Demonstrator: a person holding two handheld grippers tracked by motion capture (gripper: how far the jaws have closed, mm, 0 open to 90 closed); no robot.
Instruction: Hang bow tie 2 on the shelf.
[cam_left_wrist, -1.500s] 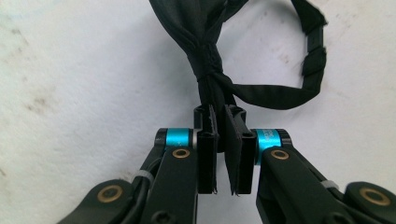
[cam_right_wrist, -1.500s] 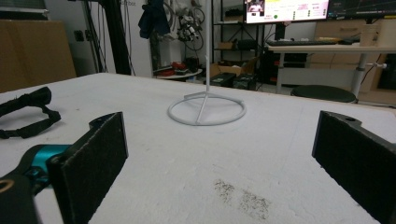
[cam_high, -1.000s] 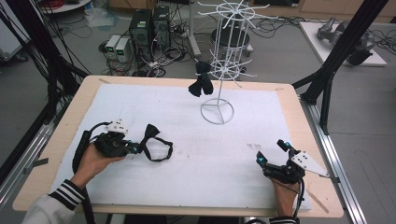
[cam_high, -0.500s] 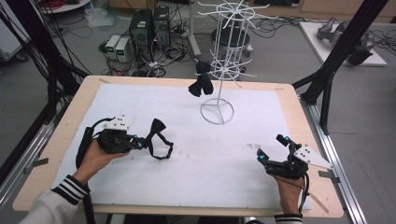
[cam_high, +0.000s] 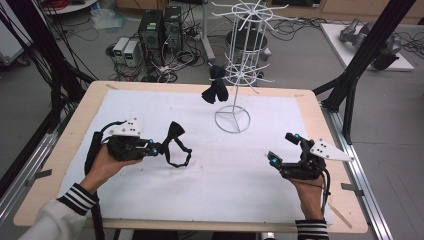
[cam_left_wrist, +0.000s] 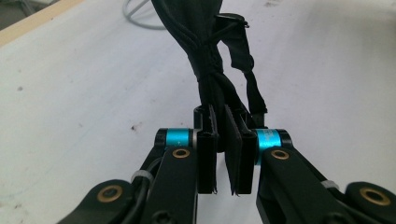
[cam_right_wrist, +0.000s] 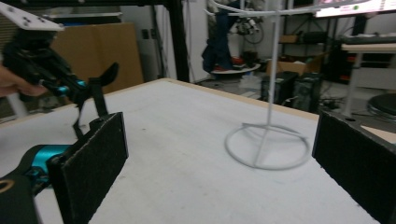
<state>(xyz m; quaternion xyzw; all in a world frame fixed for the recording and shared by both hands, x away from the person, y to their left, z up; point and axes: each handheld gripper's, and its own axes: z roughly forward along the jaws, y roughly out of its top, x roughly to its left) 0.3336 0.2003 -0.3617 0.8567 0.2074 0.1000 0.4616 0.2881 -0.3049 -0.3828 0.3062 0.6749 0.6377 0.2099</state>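
Observation:
A black bow tie (cam_high: 175, 136) with its strap loop (cam_high: 181, 159) hangs from my left gripper (cam_high: 153, 149) over the left part of the white mat; the jaws are shut on it. In the left gripper view the pads (cam_left_wrist: 207, 158) pinch the strap below the bunched black fabric (cam_left_wrist: 205, 56). My right gripper (cam_high: 283, 148) hovers at the right of the mat, open wide and holding nothing. Its two pads (cam_right_wrist: 93, 158) frame the base of the white wire rack (cam_right_wrist: 266, 144). A second black bow tie (cam_high: 214, 90) hangs on that rack (cam_high: 240, 60).
The rack's ring base (cam_high: 232, 120) stands on the white mat (cam_high: 225, 190) at the back centre. The wooden table edge (cam_high: 65, 140) runs around the mat. Computers and cables (cam_high: 160, 35) lie on the floor beyond the table.
My left gripper has shifted a little right and the bow tie has risen off the mat. My right gripper has moved slightly inward and forward, staying open.

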